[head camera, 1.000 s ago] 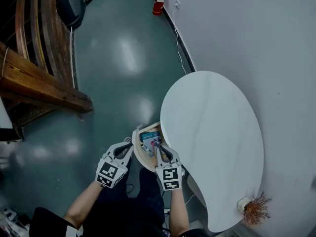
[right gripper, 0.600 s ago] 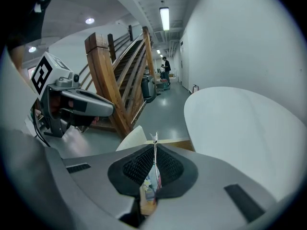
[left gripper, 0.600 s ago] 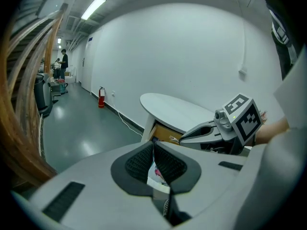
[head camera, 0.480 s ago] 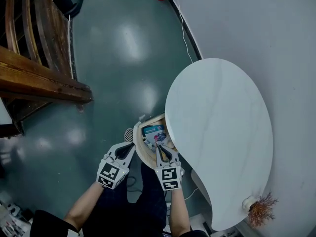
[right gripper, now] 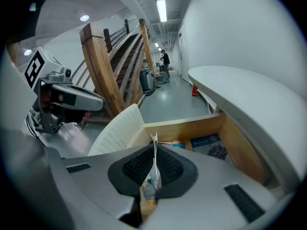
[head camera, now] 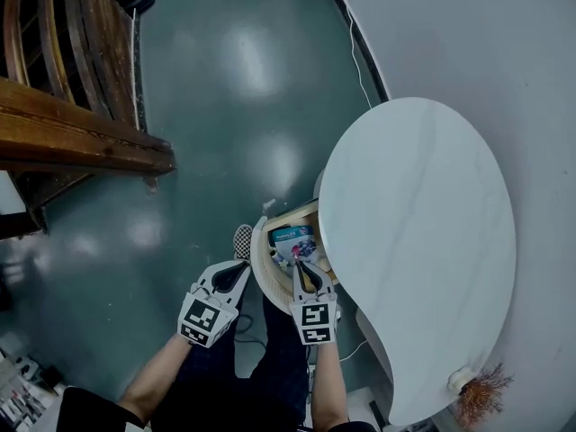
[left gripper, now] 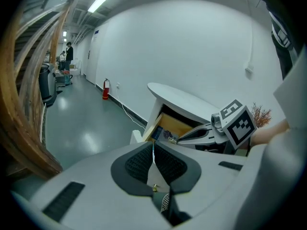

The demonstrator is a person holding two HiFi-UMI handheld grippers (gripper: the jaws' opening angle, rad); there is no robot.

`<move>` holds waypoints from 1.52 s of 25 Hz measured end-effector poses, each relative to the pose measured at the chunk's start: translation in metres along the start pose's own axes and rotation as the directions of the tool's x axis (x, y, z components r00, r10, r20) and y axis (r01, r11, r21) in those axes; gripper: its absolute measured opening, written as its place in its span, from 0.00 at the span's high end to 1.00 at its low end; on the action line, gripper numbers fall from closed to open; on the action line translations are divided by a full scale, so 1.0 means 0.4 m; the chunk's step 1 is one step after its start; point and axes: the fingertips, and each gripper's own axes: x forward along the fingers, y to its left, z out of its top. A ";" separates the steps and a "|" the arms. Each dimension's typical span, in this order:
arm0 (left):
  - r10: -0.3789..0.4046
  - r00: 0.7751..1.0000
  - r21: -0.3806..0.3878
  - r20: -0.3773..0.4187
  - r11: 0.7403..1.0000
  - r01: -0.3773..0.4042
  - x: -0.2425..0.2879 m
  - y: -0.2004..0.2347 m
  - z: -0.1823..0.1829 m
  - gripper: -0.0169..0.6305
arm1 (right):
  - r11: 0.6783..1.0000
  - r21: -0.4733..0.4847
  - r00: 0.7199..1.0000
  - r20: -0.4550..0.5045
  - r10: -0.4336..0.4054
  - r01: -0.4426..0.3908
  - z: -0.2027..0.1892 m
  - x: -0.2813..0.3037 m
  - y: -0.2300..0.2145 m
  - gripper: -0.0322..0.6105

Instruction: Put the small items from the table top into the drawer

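Drawer (right gripper: 187, 124) of pale wood open; right gripper (right gripper: 154, 158) pinches a thin crinkled packet (right gripper: 149, 185) — left gripper (left gripper: 153, 158), at its nine o'clock, pressed together, empty.

drawer (head camera: 259, 273) partly under table (head camera: 423, 241), thin packet (right gripper: 151, 183) unidentifiable

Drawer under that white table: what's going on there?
A person holds a gripper in each hand. The right gripper is shut on a thin packet above the open drawer, which holds a blue booklet. The left gripper is shut and empty beside the drawer front.
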 end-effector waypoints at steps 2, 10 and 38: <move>0.001 1.000 -0.009 -0.006 1.000 -0.001 0.004 0.004 -0.018 0.94 | 1.000 -0.002 1.000 -0.004 0.001 -0.001 -0.008 0.014 -0.001 0.89; 0.020 1.000 -0.036 -0.023 0.999 -0.021 0.007 0.031 -0.063 0.94 | 1.000 -0.002 1.000 -0.021 0.002 -0.002 -0.029 0.051 -0.015 0.89; 0.044 0.999 -0.046 -0.024 0.998 -0.045 0.000 0.052 -0.072 0.94 | 1.000 0.019 1.000 -0.017 0.021 -0.020 -0.026 0.074 -0.001 0.88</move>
